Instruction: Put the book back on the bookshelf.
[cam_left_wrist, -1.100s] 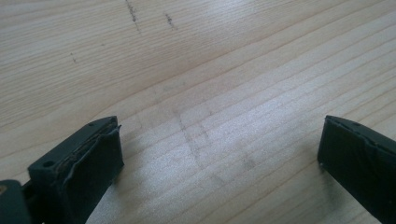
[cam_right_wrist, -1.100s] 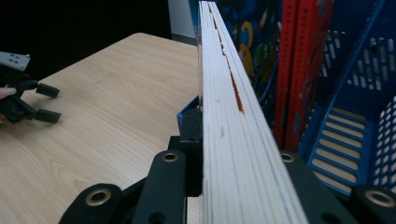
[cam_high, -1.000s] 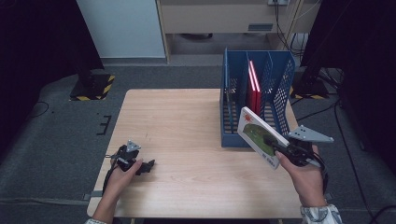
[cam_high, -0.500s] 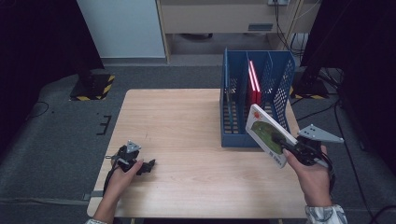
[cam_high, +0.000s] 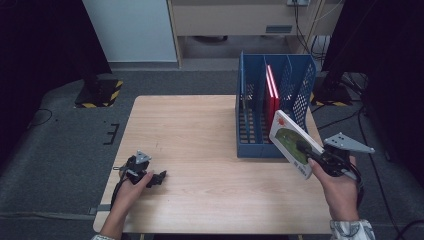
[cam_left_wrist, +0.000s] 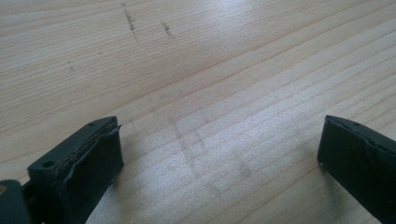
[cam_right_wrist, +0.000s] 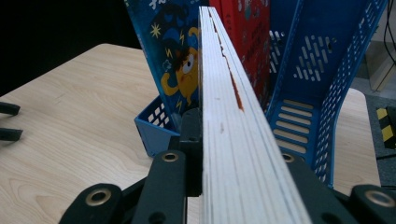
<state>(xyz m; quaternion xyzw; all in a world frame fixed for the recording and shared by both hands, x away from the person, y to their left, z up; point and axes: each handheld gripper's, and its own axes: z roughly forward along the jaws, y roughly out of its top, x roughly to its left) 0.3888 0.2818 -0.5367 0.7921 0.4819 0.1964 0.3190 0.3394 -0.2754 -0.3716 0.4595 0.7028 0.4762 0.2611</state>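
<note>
While the right hand-held gripper (cam_high: 306, 152) stays clenched on the book (cam_high: 294, 143), tilted just in front of the blue file rack (cam_high: 252, 107), its slots lie straight ahead; the left hand-held gripper (cam_high: 159, 178) rests released on the bench (cam_high: 200, 130), well apart.

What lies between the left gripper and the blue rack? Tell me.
Only bare wooden table: the high view shows nothing on the stretch from the left gripper to the blue rack. The left gripper view shows plain wood between its open jaws.

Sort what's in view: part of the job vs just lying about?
In the job:
- white-edged picture book, clamped in right gripper
- blue perforated plastic file rack
- red book standing in it

Lying about:
- yellow-black striped base on floor
- idle left gripper
</note>
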